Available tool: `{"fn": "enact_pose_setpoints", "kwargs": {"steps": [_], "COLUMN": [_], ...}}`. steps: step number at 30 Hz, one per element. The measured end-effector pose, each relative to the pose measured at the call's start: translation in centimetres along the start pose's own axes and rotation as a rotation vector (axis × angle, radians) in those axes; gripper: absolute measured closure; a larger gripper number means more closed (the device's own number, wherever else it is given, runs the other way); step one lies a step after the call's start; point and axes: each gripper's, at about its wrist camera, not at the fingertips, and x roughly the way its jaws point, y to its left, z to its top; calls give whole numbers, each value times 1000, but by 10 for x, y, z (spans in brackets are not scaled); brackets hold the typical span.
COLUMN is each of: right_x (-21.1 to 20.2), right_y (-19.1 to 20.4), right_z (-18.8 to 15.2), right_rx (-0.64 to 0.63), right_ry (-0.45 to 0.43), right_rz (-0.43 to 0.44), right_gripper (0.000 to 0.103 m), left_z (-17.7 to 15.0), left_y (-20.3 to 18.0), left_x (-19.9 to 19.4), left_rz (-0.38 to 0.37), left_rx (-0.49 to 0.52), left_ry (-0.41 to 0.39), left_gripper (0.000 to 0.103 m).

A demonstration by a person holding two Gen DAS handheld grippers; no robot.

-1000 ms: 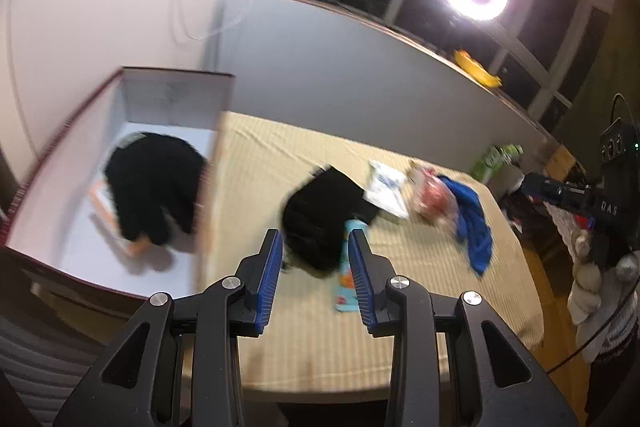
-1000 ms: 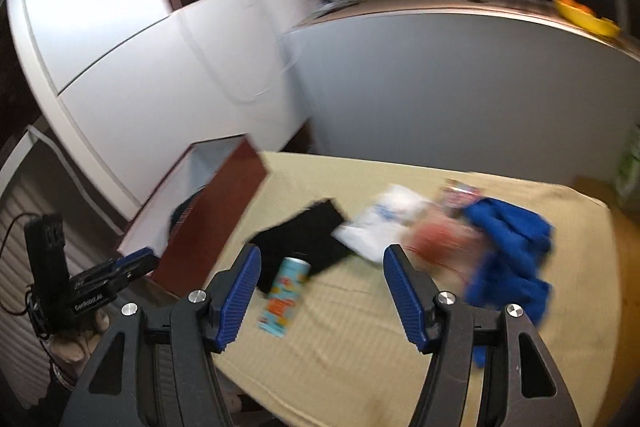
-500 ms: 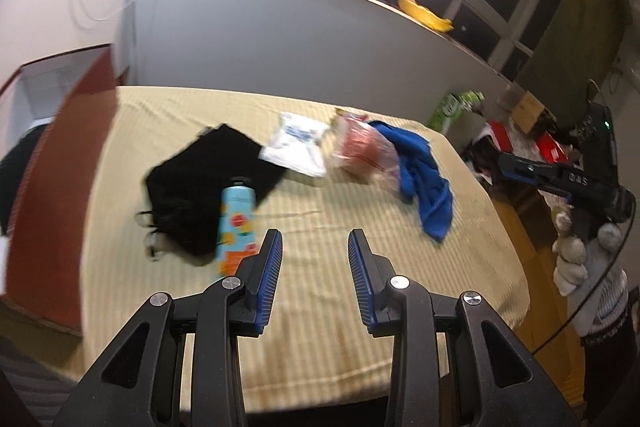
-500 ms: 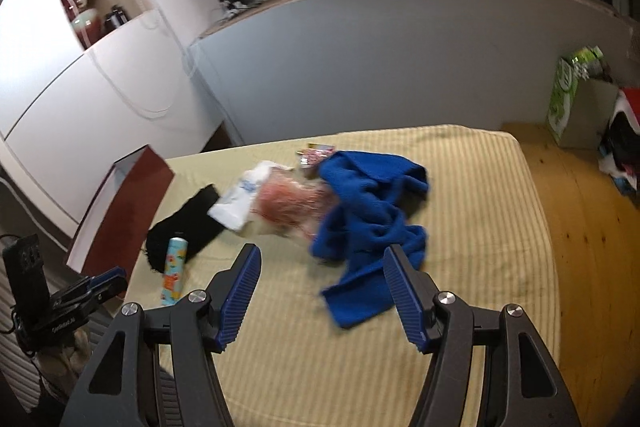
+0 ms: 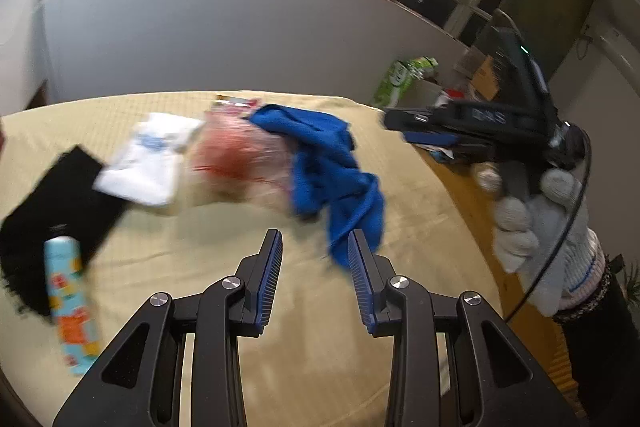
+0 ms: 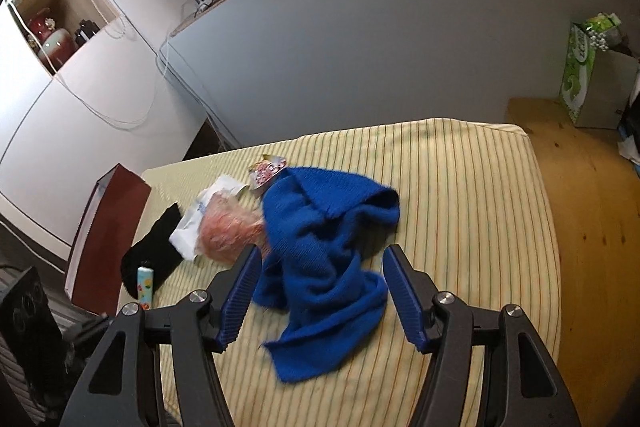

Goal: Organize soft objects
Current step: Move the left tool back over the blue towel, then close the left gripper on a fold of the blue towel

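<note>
A crumpled blue knit cloth (image 6: 324, 267) lies on the striped yellow table (image 6: 472, 211); it also shows in the left wrist view (image 5: 332, 175). A black cloth (image 5: 56, 187) lies at the left, also in the right wrist view (image 6: 154, 251). My right gripper (image 6: 318, 291) is open, above the blue cloth with its fingers on either side. My left gripper (image 5: 316, 263) is open and empty, just short of the blue cloth's near end. The right gripper's body (image 5: 480, 123) is seen from the side in the left wrist view.
A pinkish plastic bag (image 5: 240, 163), a white packet (image 5: 152, 159) and a light-blue printed tube (image 5: 68, 303) lie between the cloths. A dark red box (image 6: 108, 231) stands at the table's left end. A grey wall panel runs behind. Wooden floor lies to the right.
Both grippers have swung right, away from the box, and come closer to the blue cloth. The right gripper now straddles it from above. Both stay open.
</note>
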Motion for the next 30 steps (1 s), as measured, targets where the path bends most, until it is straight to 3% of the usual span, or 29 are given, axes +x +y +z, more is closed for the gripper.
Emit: {"fn": "enact_pose_setpoints", "kwargs": {"steps": [6,16,22,29,30], "right_x": [27,76,91,92,92], "right_y": [-6,-13,-16,-21,-21], "right_z": [14,40,38,33,32], "right_rx": [-10,-28,-24,-14,-14], "right_ry": [46,92,131,174,178], "right_rz": [7,-67,-71,-35,-33], "right_gripper": [44,45,57,88,93], "left_z": [17,33,41,44,45], "left_y": [-20,-27,-24,-24,-24], "left_x": [40,88,103,117,119], "left_rz": [-26,-41,-22,-7,1], "left_rx": [6,-22,-34,-43,-36], "left_ry": [31,75,76,84,81], "left_gripper": [71,71,71,74,80]}}
